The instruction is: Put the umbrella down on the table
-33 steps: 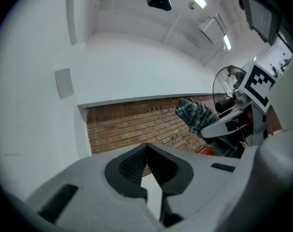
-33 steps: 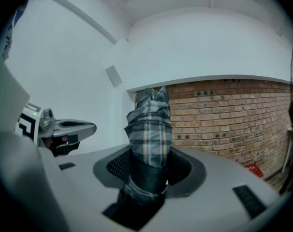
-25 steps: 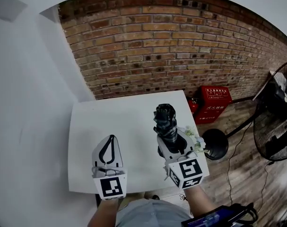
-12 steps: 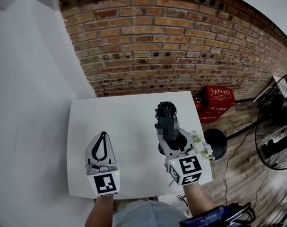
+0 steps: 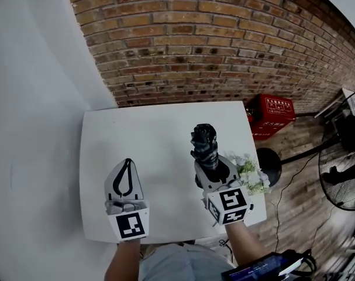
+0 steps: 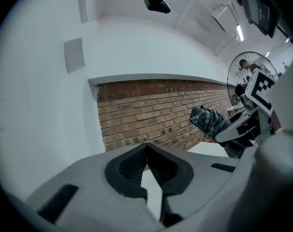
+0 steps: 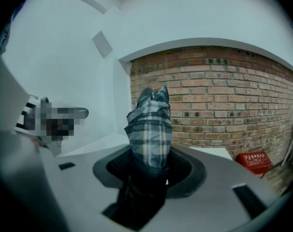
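Plaid fabric, grey and blue with pale stripes, fills the view along my right gripper (image 5: 210, 173). It is the folded compact umbrella (image 5: 204, 147), and my right fingers are clenched around its darker near end. I take that end to be the handle or the bound base of the canopy, though it is too dim there to be sure. My left gripper (image 5: 128, 163) is closed tip to tip on nothing, and it hangs over the near left part of the white square table (image 5: 154, 127), well apart from the umbrella.

I judge this to be a light thing. It has a stiff shaft inside and loose, soft folds outside that squash and slide under pressure. The firm near end, where I have it, is the sound place to hold. A grip on the puffy cloth further out would likely creep.

Its long axis runs straight out along my right jaws. The free, bunched end points away from me toward the red-brown brick wall (image 5: 195, 40). It sits over the right half of the table and appears to be held clear of the surface, not yet laid down. A bunch of pale flowers with green leaves (image 5: 249, 173) lies just beside my right gripper at the table's right edge, so I would lay the umbrella left of them.
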### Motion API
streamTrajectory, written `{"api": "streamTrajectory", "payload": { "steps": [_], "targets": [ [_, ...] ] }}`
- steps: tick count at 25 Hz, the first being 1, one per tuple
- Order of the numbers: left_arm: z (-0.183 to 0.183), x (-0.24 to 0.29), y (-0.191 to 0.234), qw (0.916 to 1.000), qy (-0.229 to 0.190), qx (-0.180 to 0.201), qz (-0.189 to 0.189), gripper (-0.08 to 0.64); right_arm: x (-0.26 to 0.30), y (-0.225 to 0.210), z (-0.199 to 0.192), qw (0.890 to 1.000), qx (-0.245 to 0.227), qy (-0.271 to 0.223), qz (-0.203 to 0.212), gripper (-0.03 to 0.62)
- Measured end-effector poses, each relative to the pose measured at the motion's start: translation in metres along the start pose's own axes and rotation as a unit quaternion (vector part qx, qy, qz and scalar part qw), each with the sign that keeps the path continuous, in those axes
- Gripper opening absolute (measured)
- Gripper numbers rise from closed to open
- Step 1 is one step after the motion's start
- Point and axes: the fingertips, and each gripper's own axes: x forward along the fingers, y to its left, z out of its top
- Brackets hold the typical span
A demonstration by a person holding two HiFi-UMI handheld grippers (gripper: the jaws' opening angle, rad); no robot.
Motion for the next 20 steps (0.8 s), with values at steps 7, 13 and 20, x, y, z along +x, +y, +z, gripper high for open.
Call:
{"api": "streamTrajectory", "payload": {
  "steps": [7,13,20],
  "targets": [
    [-0.024,0.009,-0.003,0.9998,0.02,-0.007,-0.006,0.002,0.019,-0.004,-0.038,0.999,0.007,0.038,-0.003,0.183],
    [-0.034,0.014,-0.009,0.9995,0.027,-0.011,-0.013,0.002,0.028,-0.005,-0.062,0.998,0.011,0.061,-0.005,0.184],
    [-0.043,0.016,-0.013,0.999,0.038,-0.013,-0.019,0.002,0.037,-0.009,-0.09,0.995,0.02,0.095,-0.012,0.187]
  ]
}}
